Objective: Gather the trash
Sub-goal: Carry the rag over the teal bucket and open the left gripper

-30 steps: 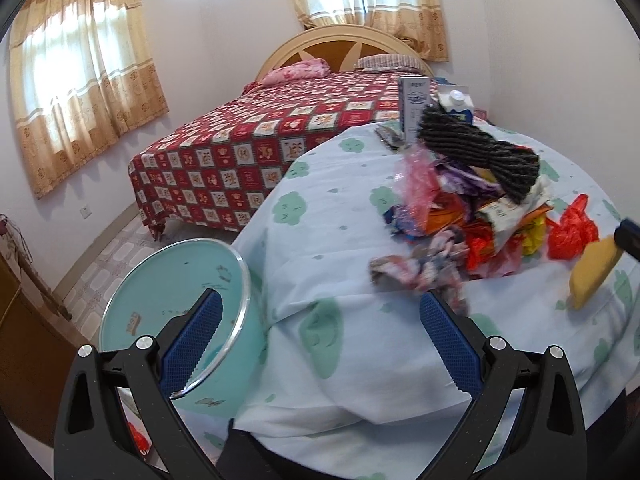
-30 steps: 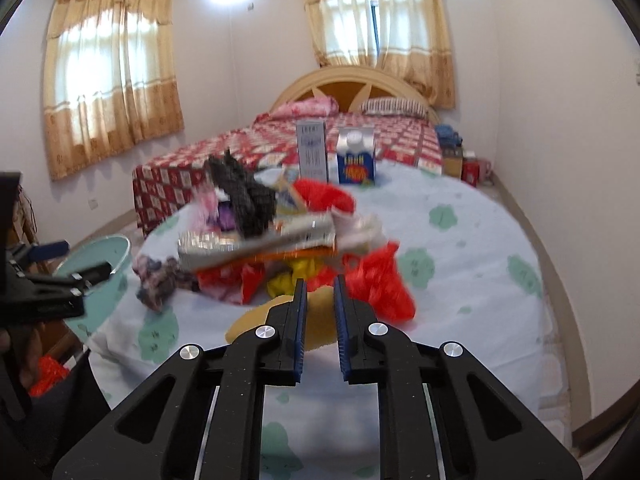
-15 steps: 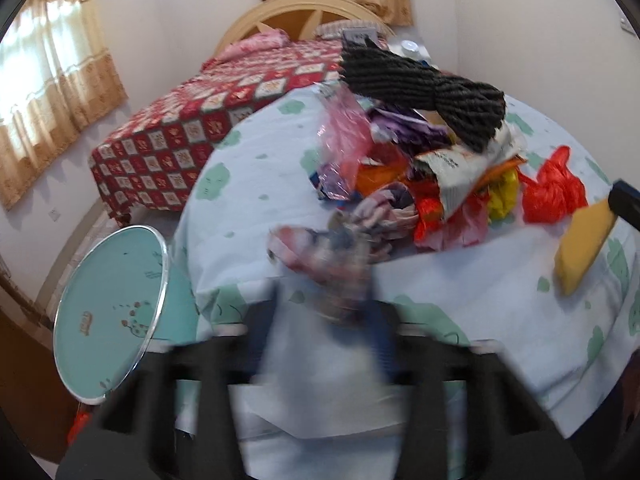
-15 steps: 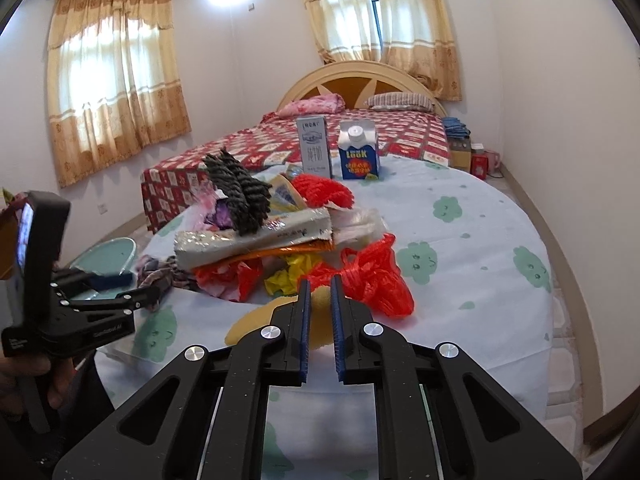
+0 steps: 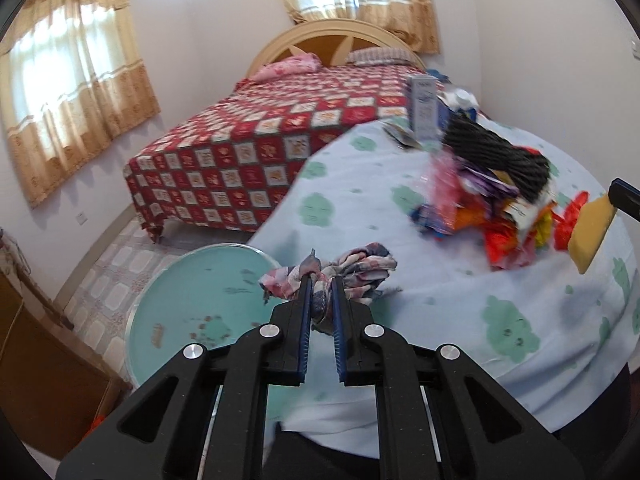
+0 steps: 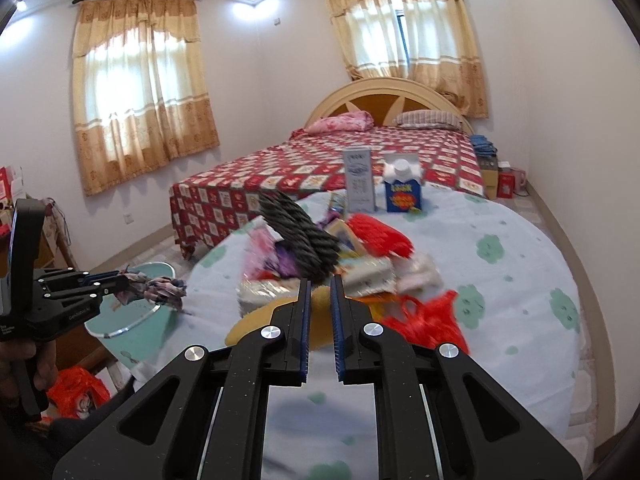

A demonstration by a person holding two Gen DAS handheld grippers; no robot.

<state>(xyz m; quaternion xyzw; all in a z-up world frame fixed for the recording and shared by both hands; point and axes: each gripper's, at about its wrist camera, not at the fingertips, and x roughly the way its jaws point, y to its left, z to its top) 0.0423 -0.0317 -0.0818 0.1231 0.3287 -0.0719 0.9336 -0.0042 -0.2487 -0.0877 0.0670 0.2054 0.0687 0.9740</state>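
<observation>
My left gripper (image 5: 321, 280) has its jaws closing on a crumpled patterned scrap (image 5: 360, 268), and the pads press on it. It holds the scrap over the table's left edge, above the teal bin (image 5: 176, 264). In the right wrist view the same left gripper (image 6: 120, 282) and scrap (image 6: 164, 290) hang beside the bin (image 6: 136, 320). My right gripper (image 6: 321, 280) is shut on a yellow spongy piece (image 6: 276, 316), lifted in front of the trash pile (image 6: 312, 248). The left wrist view shows that piece (image 5: 592, 232) at the far right, beside the pile (image 5: 480, 200).
The round table (image 6: 500, 260) has a pale blue cloth. A tall white carton (image 6: 360, 178) and a blue carton (image 6: 402, 194) stand at its far edge. A red-quilted bed (image 5: 248, 152) lies behind. A wooden cabinet (image 5: 36, 360) and an orange bag (image 6: 76, 388) sit left of the bin.
The left gripper was open by the bin, reached into the pile's near edge, shut on the patterned scrap and drew it back over the bin. The right gripper rose a little with the yellow piece.
</observation>
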